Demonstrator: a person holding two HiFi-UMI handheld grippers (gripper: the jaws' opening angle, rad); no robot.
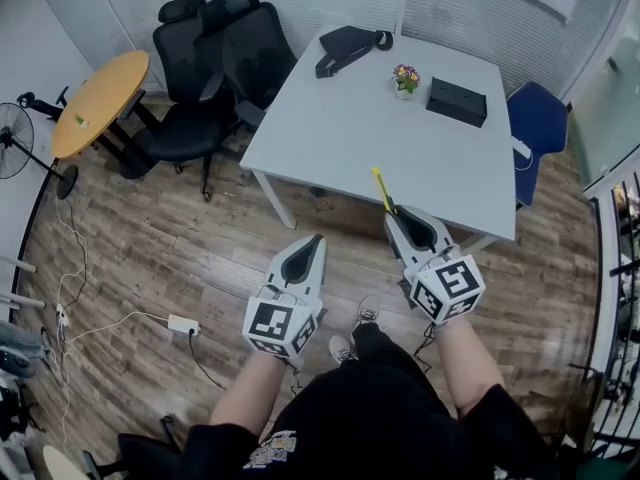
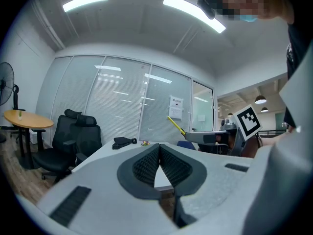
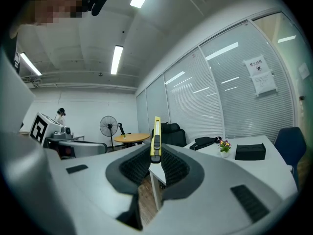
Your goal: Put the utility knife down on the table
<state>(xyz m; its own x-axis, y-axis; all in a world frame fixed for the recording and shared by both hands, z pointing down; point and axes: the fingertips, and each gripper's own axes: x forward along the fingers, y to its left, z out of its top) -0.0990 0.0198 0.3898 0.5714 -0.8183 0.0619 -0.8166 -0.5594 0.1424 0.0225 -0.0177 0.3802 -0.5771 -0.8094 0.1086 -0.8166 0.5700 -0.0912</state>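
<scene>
A yellow utility knife (image 1: 381, 189) with a black slider sticks forward out of my right gripper (image 1: 398, 218), which is shut on it just above the near edge of the white table (image 1: 340, 138). In the right gripper view the utility knife (image 3: 156, 137) stands upright between the dark pads (image 3: 135, 166). My left gripper (image 1: 312, 245) hangs over the wooden floor in front of the table, shut with nothing between its pads (image 2: 146, 164). From the left gripper view the utility knife (image 2: 176, 126) shows as a thin yellow bar at the right.
On the table lie a black pouch (image 1: 347, 46), a small flower pot (image 1: 405, 79) and a black box (image 1: 457, 101). Black office chairs (image 1: 215, 68) stand at the table's left, a blue chair (image 1: 540, 128) at its right. A round wooden table (image 1: 97, 100), a fan (image 1: 17, 139) and floor cables (image 1: 120, 318) are at the left.
</scene>
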